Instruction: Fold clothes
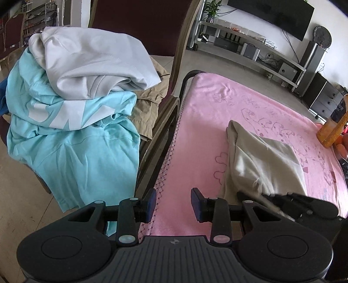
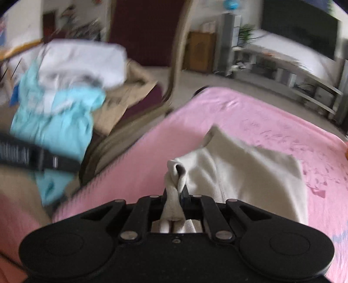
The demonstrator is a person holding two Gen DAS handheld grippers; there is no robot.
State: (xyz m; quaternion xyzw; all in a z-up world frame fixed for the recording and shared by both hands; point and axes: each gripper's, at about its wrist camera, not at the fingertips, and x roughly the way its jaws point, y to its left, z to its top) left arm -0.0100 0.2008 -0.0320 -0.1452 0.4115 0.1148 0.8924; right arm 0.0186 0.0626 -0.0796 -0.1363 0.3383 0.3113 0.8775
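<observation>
Cream garment (image 1: 263, 161): lies partly folded on the pink blanket (image 1: 202, 135) that covers the table, one flat panel laid down, its near end bunched and lifted. Right tool (image 2: 175, 191): jaws narrow, pinched on a twisted corner of the cream garment, cloth running back between the fingers; the view is blurred. Left tool (image 1: 173, 204): jaws part open, nothing between the pads (image 1: 196, 203), poised over the blanket's near edge, beside the garment and not touching it. Judged state: one item mid-fold, at least one fold still to make and flatten. Awaiting: heap on the chair (image 1: 174, 65) to the left of the blanket, namely a turquoise top with white lettering (image 1: 71, 139), a pale grey garment (image 1: 93, 61) on top of it, a tan garment (image 1: 148, 108) underneath; none looks folded. Orange object (image 1: 330, 132) at the blanket's far right edge, kind unclear. Room beyond the blanket: pale floor, long low shelf unit (image 1: 250, 43), dark wall screen (image 1: 271, 15), speaker (image 1: 311, 65), potted plant (image 1: 212, 8)
</observation>
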